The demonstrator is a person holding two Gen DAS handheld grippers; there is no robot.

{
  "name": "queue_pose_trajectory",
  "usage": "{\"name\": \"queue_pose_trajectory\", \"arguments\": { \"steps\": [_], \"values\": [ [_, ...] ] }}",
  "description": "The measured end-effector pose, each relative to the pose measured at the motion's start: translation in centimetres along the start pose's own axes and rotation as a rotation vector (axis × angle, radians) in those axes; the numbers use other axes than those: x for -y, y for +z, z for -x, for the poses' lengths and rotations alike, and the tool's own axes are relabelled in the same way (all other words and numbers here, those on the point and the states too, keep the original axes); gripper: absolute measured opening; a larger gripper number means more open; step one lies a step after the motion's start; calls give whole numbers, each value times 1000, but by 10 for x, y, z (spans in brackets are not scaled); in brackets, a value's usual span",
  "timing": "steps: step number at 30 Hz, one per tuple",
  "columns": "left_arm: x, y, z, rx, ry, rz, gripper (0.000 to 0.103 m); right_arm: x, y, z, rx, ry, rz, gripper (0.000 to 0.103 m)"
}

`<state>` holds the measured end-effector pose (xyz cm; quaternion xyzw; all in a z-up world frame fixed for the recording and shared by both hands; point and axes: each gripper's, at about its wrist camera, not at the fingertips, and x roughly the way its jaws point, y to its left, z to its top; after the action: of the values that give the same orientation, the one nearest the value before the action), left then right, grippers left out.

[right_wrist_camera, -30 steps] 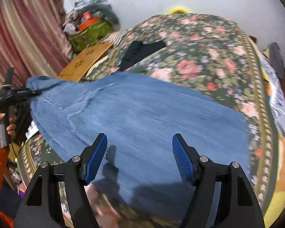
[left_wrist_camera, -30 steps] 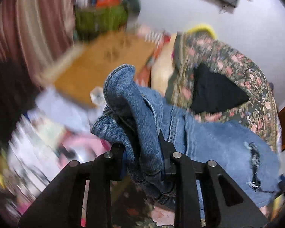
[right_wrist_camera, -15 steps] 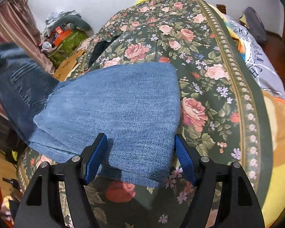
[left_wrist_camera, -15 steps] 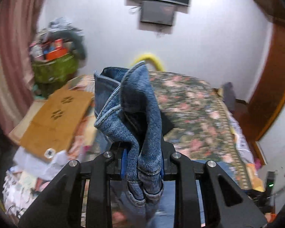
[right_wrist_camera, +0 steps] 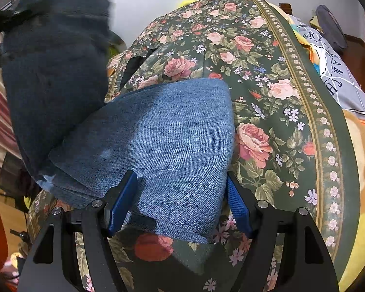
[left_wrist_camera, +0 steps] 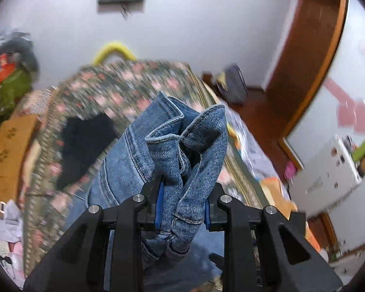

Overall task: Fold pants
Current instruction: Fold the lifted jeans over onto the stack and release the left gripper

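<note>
The blue denim pants lie partly folded on the floral bedspread. My right gripper is open, its blue pads straddling the near edge of the folded legs, low over the bed. My left gripper is shut on a bunched waistband end of the pants and holds it up in the air. In the right wrist view that lifted end hangs dark and blurred at upper left, above the lying part.
A black garment lies on the bed farther back. A cardboard sheet and cluttered piles stand left of the bed. A grey-white pillow and yellow bedding lie along the right side. A wooden door frame is at right.
My left gripper has swung the held waistband end from the left side up and over toward the bed. The pants' legs now lie doubled on the bed. The right gripper stays open at the fold.
</note>
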<state>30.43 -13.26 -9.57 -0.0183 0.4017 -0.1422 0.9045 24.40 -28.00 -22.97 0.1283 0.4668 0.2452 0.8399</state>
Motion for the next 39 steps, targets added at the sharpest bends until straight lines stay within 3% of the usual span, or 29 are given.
{"name": "queue_pose_trajectory", "arguments": {
  "steps": [6,9,12,14,17,21,29,34,39],
  "values": [
    [40,-36,-44,-169,-28,-109,27,-4,-5,11,17,-10,18,70],
    [54,-46,-54,-218,-8,-169,36,-7,-9,18,25,-27,43,70],
    [59,-45,-45,-219,-55,-170,59,-9,-14,27,33,-34,53,70],
    [57,-41,-31,-171,-84,-156,78,-10,-17,33,37,-44,50,70],
    [51,-30,-8,-88,-87,-161,94,-10,-19,37,35,-47,50,70],
    [16,-12,-4,-45,16,-134,95,-13,-22,41,30,-48,56,70],
    [-98,11,-46,-98,245,-8,95,-23,-25,35,19,-69,62,71],
    [-163,6,-94,-207,323,30,95,-29,-21,29,8,-85,73,73],
    [-205,-20,-144,-344,398,14,95,-33,-13,17,-9,-140,102,74]
  ]
}}
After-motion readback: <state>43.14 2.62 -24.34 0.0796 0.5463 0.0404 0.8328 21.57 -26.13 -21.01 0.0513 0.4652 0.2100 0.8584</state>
